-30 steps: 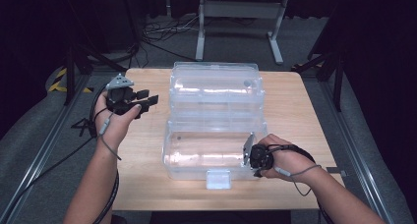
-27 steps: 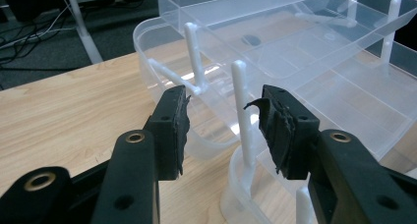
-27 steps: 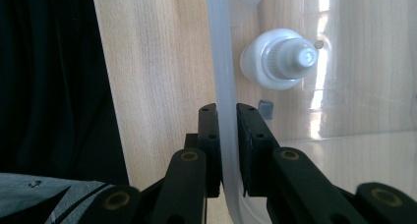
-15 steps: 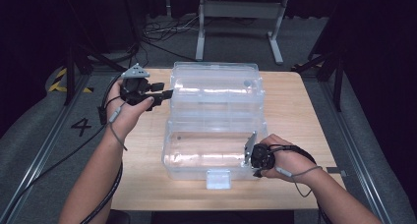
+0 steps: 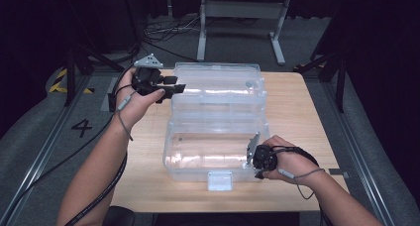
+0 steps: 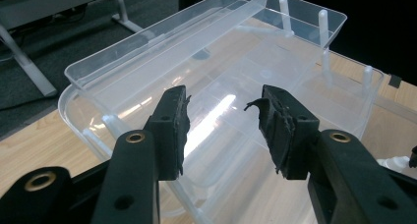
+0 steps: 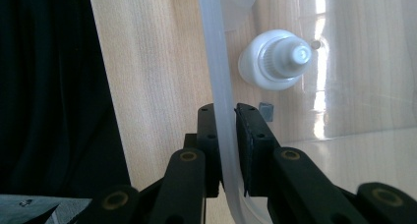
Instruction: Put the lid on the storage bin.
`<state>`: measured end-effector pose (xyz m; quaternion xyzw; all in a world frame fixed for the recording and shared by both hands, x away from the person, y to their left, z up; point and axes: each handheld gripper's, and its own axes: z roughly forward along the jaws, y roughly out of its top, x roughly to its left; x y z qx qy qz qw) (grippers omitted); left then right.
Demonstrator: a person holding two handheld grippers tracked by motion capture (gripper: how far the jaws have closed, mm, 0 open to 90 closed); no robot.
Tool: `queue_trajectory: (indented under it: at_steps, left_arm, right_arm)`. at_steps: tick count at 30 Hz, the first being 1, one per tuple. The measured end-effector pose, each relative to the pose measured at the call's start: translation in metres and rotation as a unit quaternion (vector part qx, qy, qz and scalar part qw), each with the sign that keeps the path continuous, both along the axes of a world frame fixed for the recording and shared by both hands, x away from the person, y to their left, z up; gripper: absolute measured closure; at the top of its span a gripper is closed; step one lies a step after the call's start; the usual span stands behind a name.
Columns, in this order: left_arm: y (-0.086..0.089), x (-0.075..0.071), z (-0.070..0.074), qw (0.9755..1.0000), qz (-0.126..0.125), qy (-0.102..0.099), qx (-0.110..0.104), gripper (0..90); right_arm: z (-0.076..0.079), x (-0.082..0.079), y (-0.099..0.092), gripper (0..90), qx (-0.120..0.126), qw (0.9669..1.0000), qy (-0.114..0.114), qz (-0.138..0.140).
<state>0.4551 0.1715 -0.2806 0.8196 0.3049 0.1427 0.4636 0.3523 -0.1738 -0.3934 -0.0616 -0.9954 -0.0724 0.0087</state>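
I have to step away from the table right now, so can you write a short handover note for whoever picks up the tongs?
Right tongs: shut on the near right wall of the clear plastic box, holding it.
Left tongs: open, nothing between them, held over the far left corner of the open lid.
Box sits mid-table, lid laid flat behind it, front latch facing you.
Done: box steadied.
Left: probably take the lid with the left tongs and fold it shut.

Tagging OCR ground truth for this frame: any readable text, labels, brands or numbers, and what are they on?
"4" – a dark numeral on the grey floor left of the table.
Clear plastic box: no label or brand that can be read.
Left gripper and right gripper: no markings that can be read.
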Motion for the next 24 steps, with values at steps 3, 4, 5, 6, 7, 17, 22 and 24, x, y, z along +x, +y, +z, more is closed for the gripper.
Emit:
queue_trajectory:
  at_steps: [3, 4, 5, 6, 7, 17, 22, 24]
  left_arm:
    - [-0.005, 0.005, 0.000, 0.9999, -0.015, 0.005, 0.003, 54.5]
    - [-0.007, 0.007, 0.000, 0.9997, -0.021, 0.006, 0.009, 54.5]
    - [-0.008, 0.008, 0.000, 0.9996, -0.024, 0.009, 0.012, 54.5]
    - [-0.010, 0.010, -0.001, 0.9992, -0.033, 0.009, 0.019, 54.5]
    - [-0.011, 0.012, -0.002, 0.9990, -0.036, 0.009, 0.024, 54.5]
    - [-0.032, 0.020, -0.009, 0.9927, -0.098, 0.027, 0.065, 55.2]
    - [-0.040, 0.024, -0.014, 0.9892, -0.102, 0.024, 0.102, 53.7]
    - [-0.042, 0.025, -0.016, 0.9878, -0.110, 0.032, 0.106, 54.5]
  right_arm:
    - [0.000, 0.000, 0.000, 81.6, -0.001, 1.0000, 0.001, 0.001]
    - [0.000, 0.001, 0.000, 81.5, 0.000, 1.0000, 0.001, 0.001]
    - [0.000, 0.000, 0.000, 81.5, -0.001, 1.0000, 0.001, 0.000]
    - [0.000, 0.001, 0.000, 81.4, -0.001, 1.0000, 0.002, 0.001]
    - [0.000, 0.000, -0.001, 81.5, 0.000, 1.0000, 0.001, -0.002]
    - [0.000, 0.000, -0.003, 81.5, 0.008, 1.0000, -0.001, -0.003]
    - [0.000, -0.001, -0.004, 81.4, 0.010, 0.9999, -0.001, -0.004]
    - [-0.001, -0.001, -0.004, 81.2, 0.015, 0.9999, 0.000, -0.006]
